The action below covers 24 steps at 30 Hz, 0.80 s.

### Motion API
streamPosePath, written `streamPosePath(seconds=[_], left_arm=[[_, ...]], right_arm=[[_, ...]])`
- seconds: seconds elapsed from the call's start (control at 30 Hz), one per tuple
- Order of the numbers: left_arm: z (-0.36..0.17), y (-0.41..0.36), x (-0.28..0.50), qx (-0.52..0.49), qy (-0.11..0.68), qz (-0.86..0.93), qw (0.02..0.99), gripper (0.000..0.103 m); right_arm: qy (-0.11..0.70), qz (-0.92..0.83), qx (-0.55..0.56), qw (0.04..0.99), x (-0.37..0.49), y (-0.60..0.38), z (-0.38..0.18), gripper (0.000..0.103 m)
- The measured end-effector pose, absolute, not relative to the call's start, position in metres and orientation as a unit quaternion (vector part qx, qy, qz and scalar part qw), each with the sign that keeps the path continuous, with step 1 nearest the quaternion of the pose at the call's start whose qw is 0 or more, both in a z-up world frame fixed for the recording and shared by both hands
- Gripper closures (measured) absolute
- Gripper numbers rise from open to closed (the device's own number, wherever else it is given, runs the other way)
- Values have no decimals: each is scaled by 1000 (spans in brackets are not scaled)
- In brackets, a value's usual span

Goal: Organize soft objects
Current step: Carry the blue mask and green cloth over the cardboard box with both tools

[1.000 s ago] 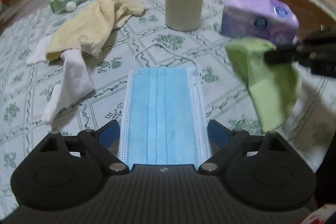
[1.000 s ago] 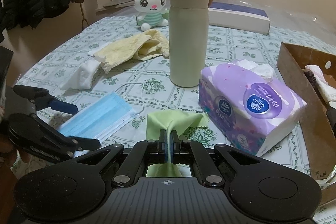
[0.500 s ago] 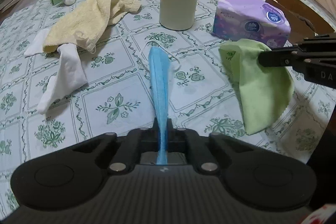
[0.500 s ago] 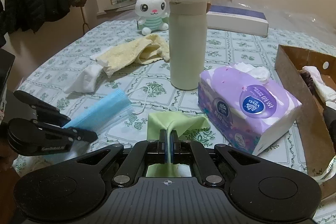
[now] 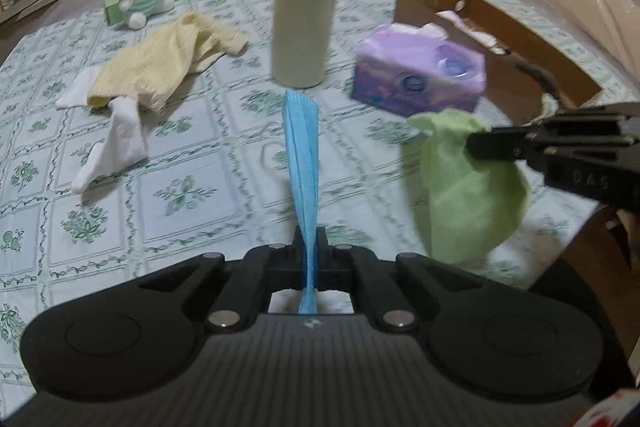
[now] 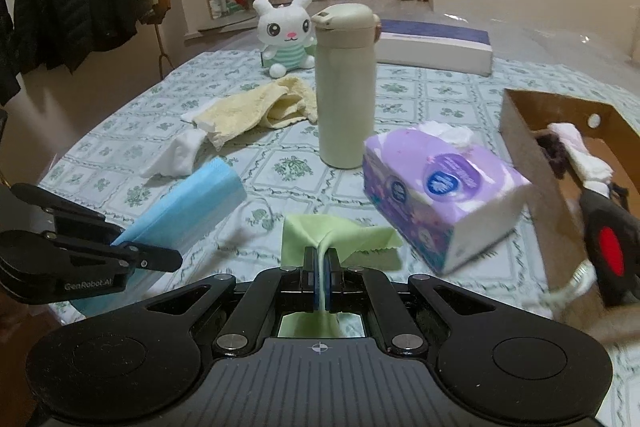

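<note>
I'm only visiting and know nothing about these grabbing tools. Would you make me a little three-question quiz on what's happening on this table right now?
1. True or false: the left gripper has its jaws shut on the blue face mask.
2. What does the right gripper hold? A) yellow towel B) green cloth C) white sock
3. Fill in: the purple tissue pack lies between the cream bottle and the cardboard ____.

Key
1. True.
2. B, the green cloth; the yellow towel and white sock lie on the table.
3. Box.
</note>
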<state>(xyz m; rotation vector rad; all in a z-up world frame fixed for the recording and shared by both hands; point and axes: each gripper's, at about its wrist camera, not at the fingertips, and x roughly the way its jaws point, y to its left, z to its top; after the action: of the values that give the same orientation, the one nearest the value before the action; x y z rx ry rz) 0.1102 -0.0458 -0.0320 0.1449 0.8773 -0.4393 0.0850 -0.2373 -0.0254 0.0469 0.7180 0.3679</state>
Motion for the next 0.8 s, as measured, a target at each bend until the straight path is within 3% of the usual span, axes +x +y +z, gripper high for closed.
streamPosePath(seconds=[0.8], left_arm=[[11, -201, 66, 91, 375, -339, 858, 101]], right_arm=[[336, 57, 19, 940, -20, -369, 12, 101]])
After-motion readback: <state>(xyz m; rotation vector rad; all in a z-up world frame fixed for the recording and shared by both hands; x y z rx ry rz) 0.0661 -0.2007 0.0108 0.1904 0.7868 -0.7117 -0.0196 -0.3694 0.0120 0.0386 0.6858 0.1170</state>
